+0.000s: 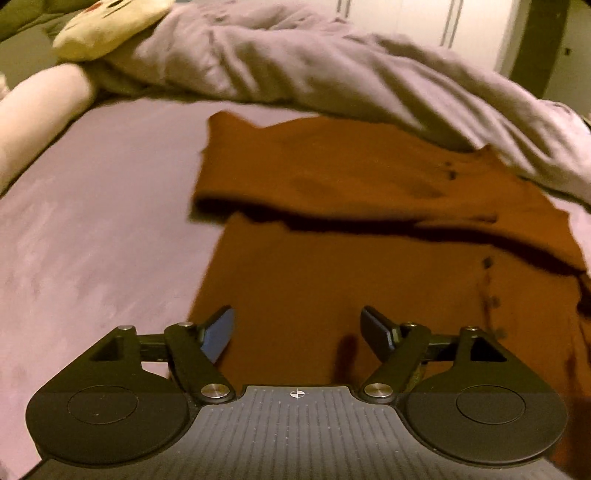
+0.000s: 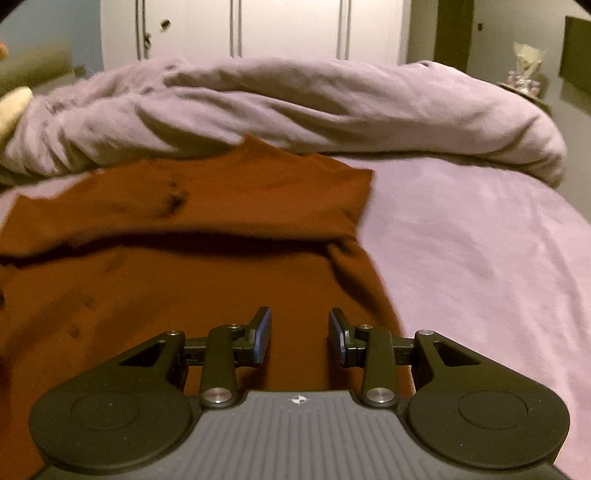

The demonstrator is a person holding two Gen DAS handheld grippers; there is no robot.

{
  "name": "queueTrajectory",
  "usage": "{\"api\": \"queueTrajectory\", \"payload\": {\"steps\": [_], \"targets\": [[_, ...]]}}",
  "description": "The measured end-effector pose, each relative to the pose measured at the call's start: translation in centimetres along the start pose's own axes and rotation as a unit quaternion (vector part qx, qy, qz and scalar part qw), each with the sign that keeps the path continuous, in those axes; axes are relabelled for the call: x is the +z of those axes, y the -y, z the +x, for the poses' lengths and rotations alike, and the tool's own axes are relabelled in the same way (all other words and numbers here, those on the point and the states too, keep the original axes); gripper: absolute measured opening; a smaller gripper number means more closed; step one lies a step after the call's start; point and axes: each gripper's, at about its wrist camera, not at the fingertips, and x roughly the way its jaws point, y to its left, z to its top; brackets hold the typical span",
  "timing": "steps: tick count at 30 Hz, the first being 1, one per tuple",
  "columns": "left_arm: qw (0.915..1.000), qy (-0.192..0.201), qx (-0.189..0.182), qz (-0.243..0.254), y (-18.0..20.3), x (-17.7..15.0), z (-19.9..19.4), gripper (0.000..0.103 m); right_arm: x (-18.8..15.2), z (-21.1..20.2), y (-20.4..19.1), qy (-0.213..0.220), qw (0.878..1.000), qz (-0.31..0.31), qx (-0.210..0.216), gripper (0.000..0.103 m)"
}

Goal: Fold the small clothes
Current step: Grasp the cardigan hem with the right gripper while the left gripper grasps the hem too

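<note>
A rust-brown shirt (image 1: 369, 258) is lying flat on a lilac bedsheet (image 1: 92, 221), its far part folded over into a band that is casting a dark shadow across the cloth nearer the cameras. The left gripper (image 1: 297, 332) is hanging over the shirt's near part with its jaws standing wide apart and nothing between them; its left fingertip (image 1: 219, 332) is sitting at the shirt's left edge. The right gripper (image 2: 299, 336) is hovering over the shirt's near right part, jaws partly apart, gripping nothing.

The left view is taking in the shirt's left edge and a broad stretch of bare sheet beyond it, with a pale bolster (image 1: 40, 110) and a cream plush toy (image 1: 107, 26) lying beyond the shirt's far left corner. The right view is showing the shirt's right edge (image 2: 369, 266) instead, with open sheet running off to the right of it. It alone is catching white wardrobe doors (image 2: 288, 29) and a small wrapped item on a side table (image 2: 524, 74) well beyond the shirt.

A rumpled lilac duvet (image 2: 295, 107) is lying heaped along the shirt's far edge, touching or just overlapping it in both views. Free sheet is lying on both sides of the shirt, none beyond it.
</note>
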Motion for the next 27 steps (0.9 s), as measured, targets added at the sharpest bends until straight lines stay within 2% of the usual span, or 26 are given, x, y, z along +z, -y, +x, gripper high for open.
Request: {"api": "queueTrajectory", "payload": {"steps": [4,8,12,16,19,20,21,22,25,27], "targets": [[0.9998,-0.010,-0.007,-0.018,-1.1,-0.8,0.4,0.082,2.4,0.7,-1.5,0.010,0.998,0.025,0.053,0.033],[0.9999,-0.002,-0.006,-0.015,-0.7,-1.0,0.4,0.086,5.7,3.1,-2.8,0.007,0.989,0.076,0.127,0.033],[0.9998,-0.001,-0.008,-0.019,-0.9,-1.5,0.1,0.088,8.4,7.0,-4.4,-0.021,0.981,0.097,0.164,0.033],[0.9997,0.000,-0.006,-0.023,-1.3,-1.6,-0.1,0.088,9.1,11.9,-5.2,-0.099,0.968,0.129,0.190,0.033],[0.9996,-0.002,-0.006,-0.027,-1.3,-1.6,0.1,0.089,9.0,13.3,-5.6,-0.106,0.961,0.152,0.204,0.035],[0.9997,-0.003,-0.004,-0.026,-1.3,-1.6,0.1,0.090,9.1,13.3,-5.8,-0.102,0.962,0.147,0.207,0.032],[0.9997,-0.003,-0.002,-0.025,-1.2,-1.6,0.2,0.090,9.2,13.2,-6.0,-0.098,0.963,0.140,0.210,0.017],[0.9997,-0.003,-0.001,-0.024,-1.1,-1.5,0.2,0.090,9.4,13.3,-6.2,-0.097,0.963,0.133,0.214,0.008],[0.9997,-0.002,-0.002,-0.025,-1.1,-1.4,0.0,0.090,9.9,12.3,-6.0,-0.080,0.966,0.112,0.220,0.007],[0.9995,-0.002,-0.003,-0.030,-1.4,-1.3,-0.1,0.090,10.3,10.8,-5.4,-0.045,0.974,0.087,0.205,0.006]]}}
